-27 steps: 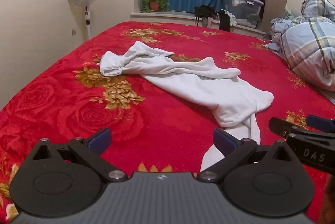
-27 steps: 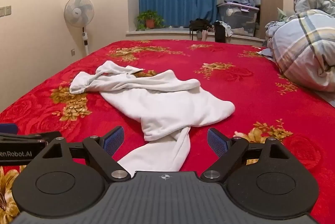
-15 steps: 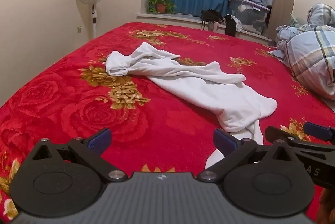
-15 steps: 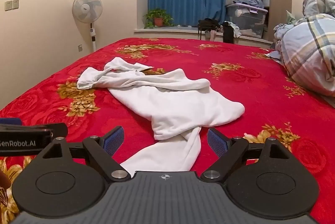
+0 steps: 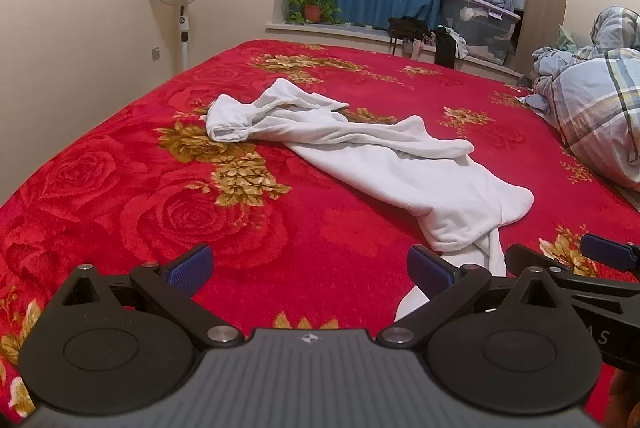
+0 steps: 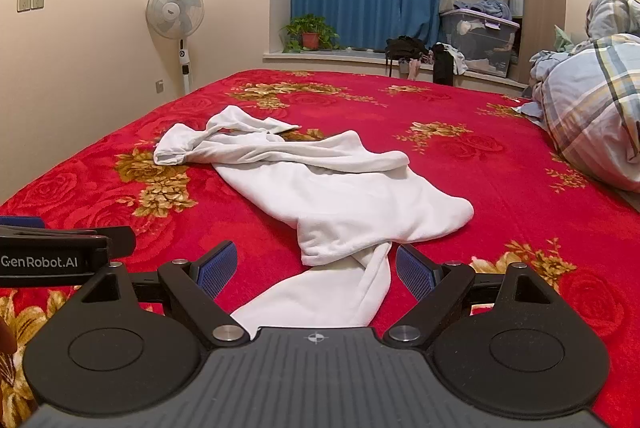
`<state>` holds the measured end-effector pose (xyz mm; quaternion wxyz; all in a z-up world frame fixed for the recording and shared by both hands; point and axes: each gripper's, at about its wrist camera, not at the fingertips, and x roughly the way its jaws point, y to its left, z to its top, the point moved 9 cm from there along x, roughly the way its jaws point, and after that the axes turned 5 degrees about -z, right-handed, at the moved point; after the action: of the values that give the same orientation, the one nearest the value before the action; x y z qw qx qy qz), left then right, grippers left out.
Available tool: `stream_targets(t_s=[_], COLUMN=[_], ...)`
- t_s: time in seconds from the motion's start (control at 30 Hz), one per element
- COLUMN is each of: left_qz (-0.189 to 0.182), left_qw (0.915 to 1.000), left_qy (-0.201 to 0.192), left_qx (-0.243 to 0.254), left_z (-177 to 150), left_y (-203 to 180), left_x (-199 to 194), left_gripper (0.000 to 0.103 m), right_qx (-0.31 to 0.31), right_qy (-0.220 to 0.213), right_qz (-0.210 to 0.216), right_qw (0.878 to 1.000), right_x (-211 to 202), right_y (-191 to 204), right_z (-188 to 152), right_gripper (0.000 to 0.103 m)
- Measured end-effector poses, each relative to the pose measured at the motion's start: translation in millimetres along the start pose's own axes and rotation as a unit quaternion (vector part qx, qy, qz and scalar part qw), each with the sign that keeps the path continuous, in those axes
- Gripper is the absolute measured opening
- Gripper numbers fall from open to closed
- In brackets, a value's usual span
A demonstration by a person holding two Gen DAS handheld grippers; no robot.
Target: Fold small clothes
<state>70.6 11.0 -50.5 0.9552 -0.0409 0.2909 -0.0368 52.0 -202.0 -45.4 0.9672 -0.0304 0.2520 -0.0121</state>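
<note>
Over the last second both grippers have drifted a little to the right and tipped up slightly, so the white garment [image 5: 372, 164] now sits a touch lower and further left in each view, though it lies just as crumpled as before. It sprawls diagonally across the red rose-patterned blanket [image 5: 152, 196], one bunched end toward the fan side, the other trailing in a narrow twisted tail toward the person. The right gripper [image 6: 316, 270] hangs directly over that tail, its blue pads spread wide with the cloth lying loose between them, nothing pinched. The left gripper [image 5: 308, 264] is likewise spread wide and empty over bare blanket, just beside the tail. From where I stand, nothing has been folded yet; the piece needs spreading flat first. I'd say the sensible move is to lower the right one onto the tail and close on a single layer near the hem, then send the left to the far bunched end, so the two can pull apart and draw out the twist. Grabbing the twisted knot itself would likely drag the whole heap along.
</note>
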Motion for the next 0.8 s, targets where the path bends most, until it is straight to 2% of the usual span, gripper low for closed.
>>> stream_targets(t_s=[0.8], left_qz=[0.000], left_qw=[1.0000], left_qy=[0.001], left_qx=[0.000], left_z=[0.7], left_y=[1.1], left_x=[0.8], left_gripper=[0.103], right_qx=[0.000], right_qy=[-0.001], right_qz=[0.001], right_qw=[1.000], right_x=[-1.2], right_y=[1.7], right_z=[1.7], right_gripper=[0.087])
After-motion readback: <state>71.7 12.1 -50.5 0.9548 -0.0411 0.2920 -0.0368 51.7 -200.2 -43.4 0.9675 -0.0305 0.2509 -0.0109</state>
